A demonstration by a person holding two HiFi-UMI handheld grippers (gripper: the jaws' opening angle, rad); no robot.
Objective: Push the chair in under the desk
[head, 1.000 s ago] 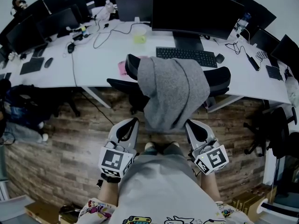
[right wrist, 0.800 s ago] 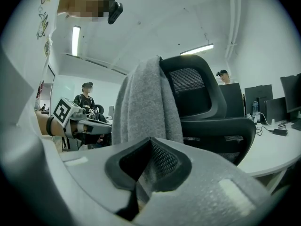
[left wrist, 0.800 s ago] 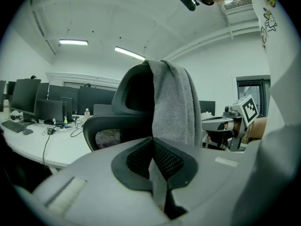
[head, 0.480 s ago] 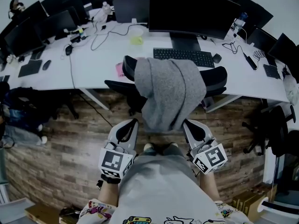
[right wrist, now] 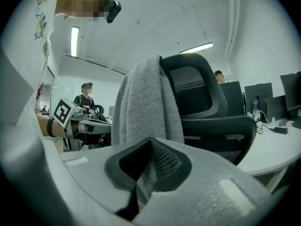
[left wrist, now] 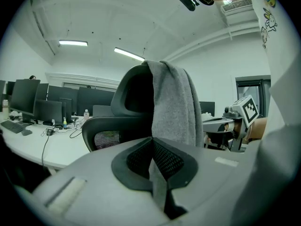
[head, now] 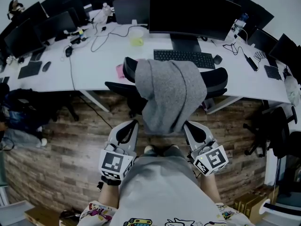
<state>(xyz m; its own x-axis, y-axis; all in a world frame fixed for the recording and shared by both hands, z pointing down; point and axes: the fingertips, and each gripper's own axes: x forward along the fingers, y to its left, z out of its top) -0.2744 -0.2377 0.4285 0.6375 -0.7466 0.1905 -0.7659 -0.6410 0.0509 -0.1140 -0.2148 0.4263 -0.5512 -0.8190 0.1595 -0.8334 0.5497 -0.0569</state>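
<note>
A black office chair stands at the white desk, its seat partly under the edge, with a grey garment draped over its backrest. My left gripper and right gripper are low on either side of the garment's hem, both shut with nothing between the jaws. Whether their tips touch the chair I cannot tell. In the left gripper view the shut left gripper points at the chair and garment. The right gripper view shows the right gripper shut below the garment and mesh backrest.
On the desk are a large monitor, a keyboard, cables and more screens. Dark bags lie under the desk at the left, and another black chair stands at the right. The floor is wood plank. A person stands in the background.
The whole view has shifted slightly up and left. Both grippers stay shut at the same spots beside the chair back, and the chair looks almost unmoved against the desk.
</note>
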